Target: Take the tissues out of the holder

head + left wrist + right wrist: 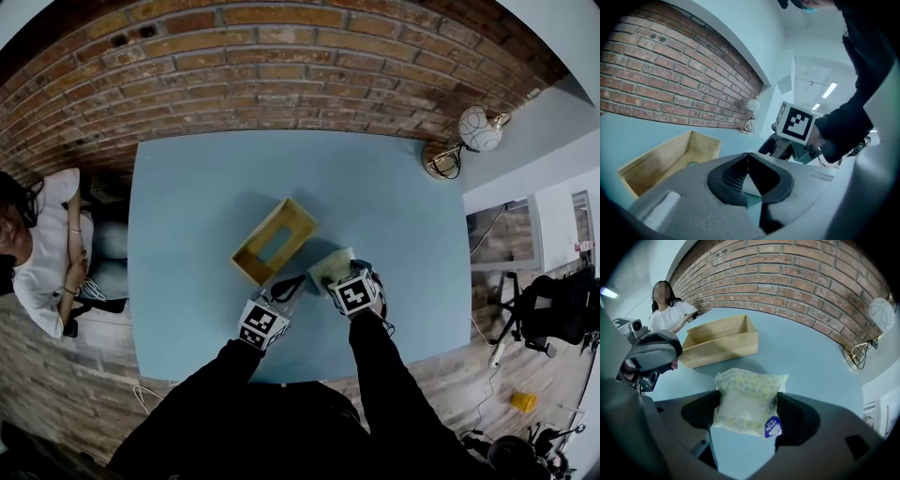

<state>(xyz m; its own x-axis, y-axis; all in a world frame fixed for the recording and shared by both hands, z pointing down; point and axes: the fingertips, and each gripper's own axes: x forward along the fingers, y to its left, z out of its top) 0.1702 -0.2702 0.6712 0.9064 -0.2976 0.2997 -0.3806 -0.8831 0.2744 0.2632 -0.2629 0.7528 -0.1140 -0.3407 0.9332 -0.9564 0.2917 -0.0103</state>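
The wooden tissue holder [274, 240] lies open side up on the blue table [187, 206], and what I see of its inside is bare. My right gripper [342, 276] is shut on a soft pack of tissues [747, 399], yellowish with a ring print and a blue label. It holds the pack just right of the holder [723, 341], close above the table. In the right gripper view the pads press the pack from both sides. My left gripper [286, 287] is beside the holder's near end, its tips meeting [748, 157] with nothing held. The holder [670, 157] shows to its left.
A person in a white top [42, 248] sits off the table's left side. A globe lamp [478, 127] stands past the far right corner, against the brick wall [281, 66]. A chair and gear [553, 309] stand on the floor at the right.
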